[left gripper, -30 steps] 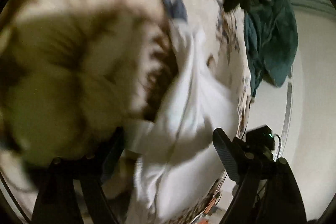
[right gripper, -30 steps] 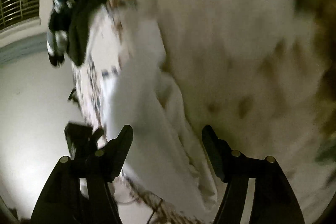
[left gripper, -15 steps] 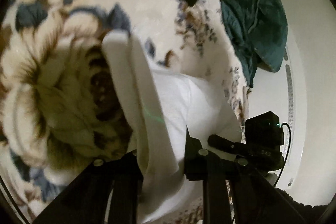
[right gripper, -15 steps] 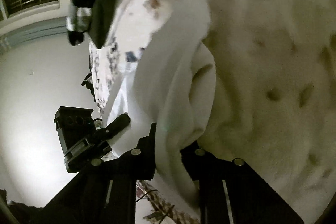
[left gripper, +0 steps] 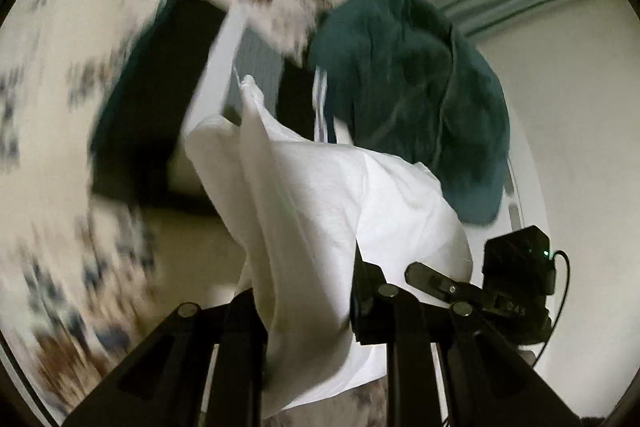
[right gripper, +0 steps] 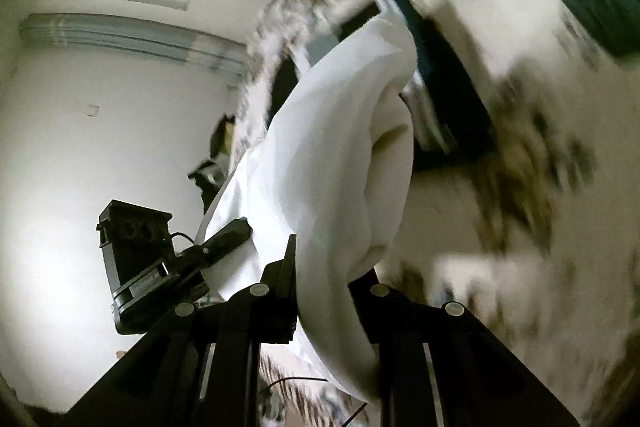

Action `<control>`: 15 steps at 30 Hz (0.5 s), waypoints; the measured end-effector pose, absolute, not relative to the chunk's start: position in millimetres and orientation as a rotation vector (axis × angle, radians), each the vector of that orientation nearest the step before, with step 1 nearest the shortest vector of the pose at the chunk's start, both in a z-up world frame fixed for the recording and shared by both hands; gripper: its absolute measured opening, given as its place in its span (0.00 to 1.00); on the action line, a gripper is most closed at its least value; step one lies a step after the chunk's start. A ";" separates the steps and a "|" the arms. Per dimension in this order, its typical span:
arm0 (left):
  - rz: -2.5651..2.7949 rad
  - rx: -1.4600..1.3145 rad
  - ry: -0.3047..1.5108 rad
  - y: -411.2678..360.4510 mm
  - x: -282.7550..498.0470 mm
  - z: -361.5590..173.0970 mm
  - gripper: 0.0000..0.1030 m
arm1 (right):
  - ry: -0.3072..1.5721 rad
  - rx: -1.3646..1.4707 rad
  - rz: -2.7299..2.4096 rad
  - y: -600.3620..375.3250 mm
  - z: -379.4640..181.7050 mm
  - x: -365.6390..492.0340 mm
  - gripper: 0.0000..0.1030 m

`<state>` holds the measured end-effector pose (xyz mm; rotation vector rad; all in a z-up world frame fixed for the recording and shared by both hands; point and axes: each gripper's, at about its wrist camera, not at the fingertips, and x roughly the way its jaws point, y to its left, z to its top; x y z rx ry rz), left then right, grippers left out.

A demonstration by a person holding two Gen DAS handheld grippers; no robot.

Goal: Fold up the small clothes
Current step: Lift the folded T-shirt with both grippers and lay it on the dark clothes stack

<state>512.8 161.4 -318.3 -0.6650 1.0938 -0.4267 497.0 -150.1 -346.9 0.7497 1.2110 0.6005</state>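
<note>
Floral bedspread (left gripper: pixel 52 163) blurred behind, with a teal garment (left gripper: pixel 420 99) and dark clothes (left gripper: pixel 136 131) heaped on it. Left gripper (left gripper: pixel 308 307) and right gripper (right gripper: pixel 332 291) each clenched on the white cloth (left gripper: pixel 320 195), bunched and lifted between them.

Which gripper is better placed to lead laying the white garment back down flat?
Neither clearly: this takes both. The left gripper and right gripper are each shut on the white garment, which hangs bunched between them above the floral bedspread. If one must lead, probably the left, with more cloth spread ahead.
</note>
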 end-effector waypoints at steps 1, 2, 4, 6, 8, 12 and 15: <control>-0.417 -0.658 1.084 168.8 530.8 -314.1 0.16 | 1.196 0.752 0.602 -142.4 -341.9 519.5 0.17; -0.403 -0.651 1.079 176.2 551.6 -311.1 0.16 | 1.182 0.751 0.601 -135.6 -339.2 540.7 0.17; -0.368 -0.625 1.084 187.3 592.4 -313.2 0.20 | 1.166 0.753 0.595 -119.4 -340.6 579.2 0.17; -0.306 -0.593 1.102 200.3 627.2 -325.1 0.23 | 1.160 0.737 0.591 -103.1 -348.9 613.3 0.17; -0.255 -0.558 1.153 207.6 651.8 -345.5 0.23 | 1.195 0.713 0.555 -86.5 -367.2 645.0 0.19; -0.143 -0.473 1.204 214.6 662.6 -368.7 0.43 | 1.268 0.587 0.414 -74.8 -383.3 666.4 0.62; -0.088 -0.431 1.178 216.9 645.7 -366.4 0.97 | 1.264 0.482 0.337 -79.3 -373.5 663.0 0.80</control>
